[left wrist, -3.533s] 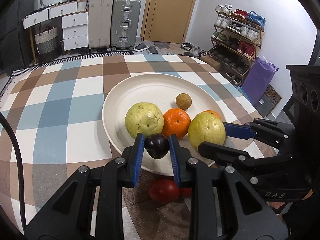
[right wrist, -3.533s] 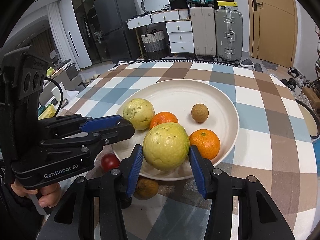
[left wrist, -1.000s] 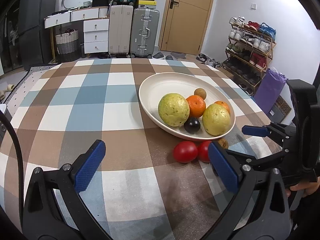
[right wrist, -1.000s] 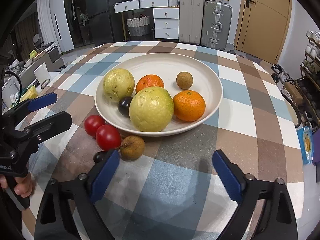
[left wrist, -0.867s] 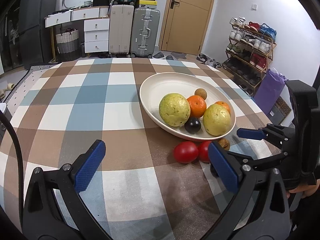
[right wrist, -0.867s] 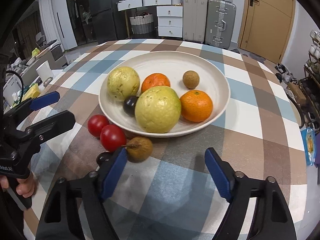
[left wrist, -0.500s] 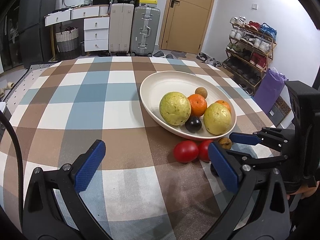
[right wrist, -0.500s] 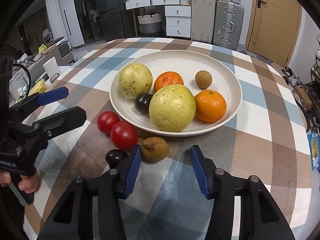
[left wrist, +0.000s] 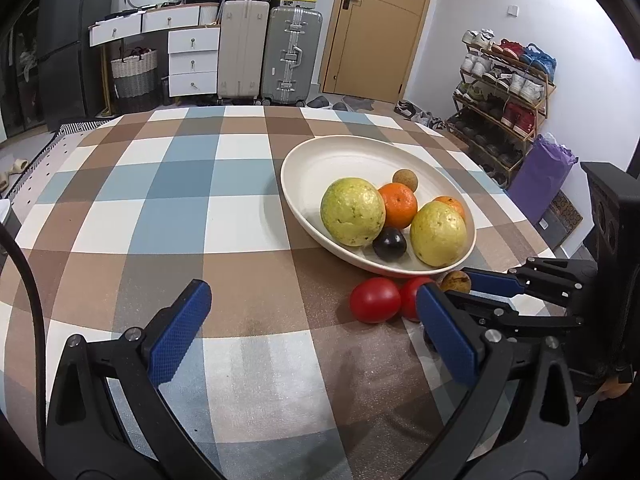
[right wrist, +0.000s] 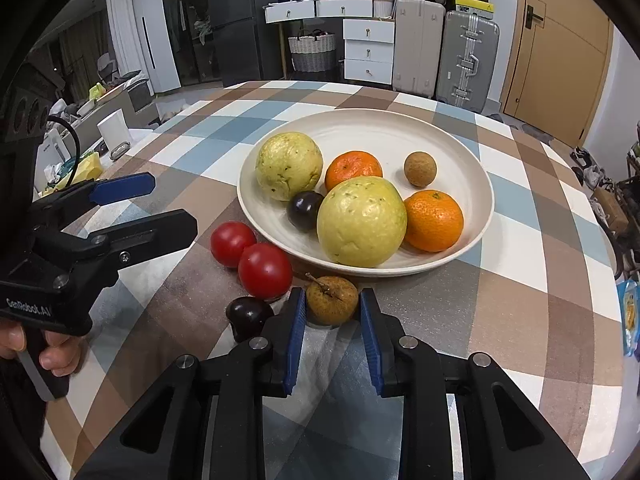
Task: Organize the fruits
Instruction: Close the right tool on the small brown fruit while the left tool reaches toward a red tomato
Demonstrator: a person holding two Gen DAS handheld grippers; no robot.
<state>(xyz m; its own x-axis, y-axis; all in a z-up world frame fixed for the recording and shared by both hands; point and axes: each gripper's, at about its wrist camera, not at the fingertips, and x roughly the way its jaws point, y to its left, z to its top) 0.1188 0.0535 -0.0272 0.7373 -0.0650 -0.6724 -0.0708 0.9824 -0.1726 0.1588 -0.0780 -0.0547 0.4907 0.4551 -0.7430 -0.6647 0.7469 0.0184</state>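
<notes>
The right gripper squeezes a small, round, bumpy brown fruit with a stem, low in the frame. The left gripper gapes wide, empty, beside the smooth cream plate.

right gripper | jaws closed on brown fruit since earlier

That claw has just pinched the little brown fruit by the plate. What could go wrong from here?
The right claw grips the brown fruit only at its tips, so the round fruit could slip out when lifted. A dark plum and a red tomato sit right beside it and could get nudged and roll. The plate is crowded near its front rim, so a careless drop could knock the yellow-green fruit.
</notes>
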